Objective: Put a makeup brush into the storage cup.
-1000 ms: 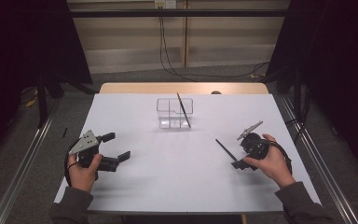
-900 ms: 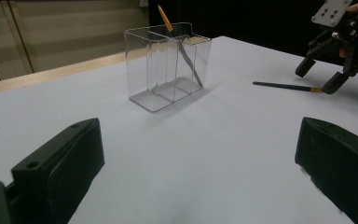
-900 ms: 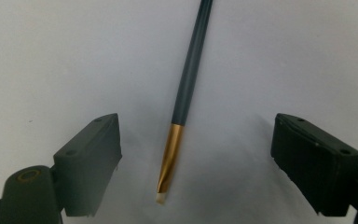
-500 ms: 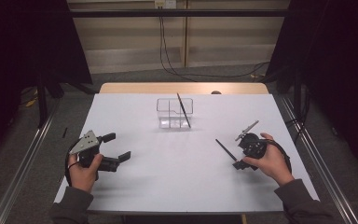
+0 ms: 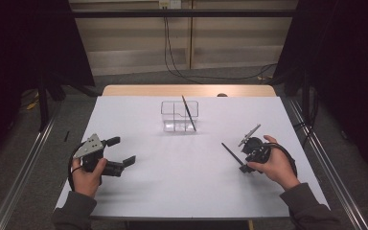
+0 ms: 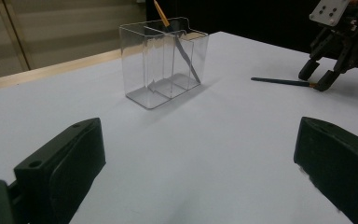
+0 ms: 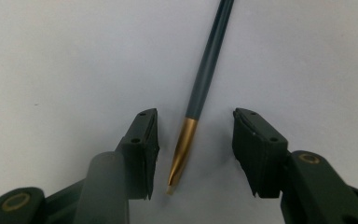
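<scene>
Item: brush [image 7: 204, 88], dark handle with a gold collar, lying flat on the white table [image 5: 182, 187] at the person's right, well apart from the clear holder [image 5: 179, 116] with its one brush [image 5: 189, 113]. Right gripper [image 7: 195, 154]: jaws astride the collar end and just closing in, pads not yet touching; in its own view the handle runs to 12 o'clock, bristles at 6. Left gripper [image 5: 116, 151]: spread wide, holding nothing, much farther off.

Slim dark teal paintbrush with gold metal ferrule [image 7: 193, 112] lay flat on the white table, right side, well apart from the box. The ferrule end sat nearest the person's right hand, untouched; handle [image 5: 231, 152] pointed toward table centre.
</scene>
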### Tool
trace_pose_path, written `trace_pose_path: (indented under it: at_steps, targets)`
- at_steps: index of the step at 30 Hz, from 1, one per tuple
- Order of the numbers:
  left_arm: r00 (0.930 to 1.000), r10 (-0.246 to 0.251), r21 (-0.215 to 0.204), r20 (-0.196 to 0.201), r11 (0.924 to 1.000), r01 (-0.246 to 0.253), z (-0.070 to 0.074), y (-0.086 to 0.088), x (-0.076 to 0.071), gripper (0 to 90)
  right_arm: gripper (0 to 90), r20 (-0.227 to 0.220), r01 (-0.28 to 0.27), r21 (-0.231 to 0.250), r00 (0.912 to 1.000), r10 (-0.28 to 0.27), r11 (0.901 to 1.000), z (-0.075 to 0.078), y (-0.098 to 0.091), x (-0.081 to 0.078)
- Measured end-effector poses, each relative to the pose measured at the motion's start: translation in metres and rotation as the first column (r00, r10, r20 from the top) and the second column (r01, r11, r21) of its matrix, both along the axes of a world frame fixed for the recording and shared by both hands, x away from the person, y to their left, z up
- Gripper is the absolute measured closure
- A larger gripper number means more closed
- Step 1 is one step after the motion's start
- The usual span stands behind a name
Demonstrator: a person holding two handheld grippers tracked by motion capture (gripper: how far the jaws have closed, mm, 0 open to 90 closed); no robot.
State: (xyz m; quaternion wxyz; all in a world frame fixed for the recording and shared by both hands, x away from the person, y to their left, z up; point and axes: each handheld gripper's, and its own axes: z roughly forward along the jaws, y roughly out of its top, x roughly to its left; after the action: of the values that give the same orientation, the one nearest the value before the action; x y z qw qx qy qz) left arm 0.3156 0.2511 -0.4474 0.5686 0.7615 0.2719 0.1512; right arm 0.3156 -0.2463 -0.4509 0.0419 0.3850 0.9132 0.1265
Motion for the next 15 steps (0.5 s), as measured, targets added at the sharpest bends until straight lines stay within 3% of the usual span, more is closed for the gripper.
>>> trace_pose_path:
  at_steps: [3,5,15]
  targets:
    - [1.0,0.0,0.005,0.001,1.0,0.0,-0.0001,-0.0002,0.0002,1.7,52.1,-0.006,-0.004,-0.012,1.0,0.004,0.9999,0.0004,0.001,0.0016]
    - [0.9999,-0.013,-0.017,-0.004,0.9998,0.013,-0.001,-0.0012,0.0007,1.7,54.3,-0.013,0.0,-0.021,0.9999,-0.001,0.9998,0.0006,0.0027,0.0022]
    - [1.0,-0.003,0.007,-0.007,1.0,0.003,-0.0017,-0.0005,0.0008,1.7,69.2,-0.039,0.028,-0.024,0.9988,-0.029,0.9993,0.0022,0.0056,0.0042]
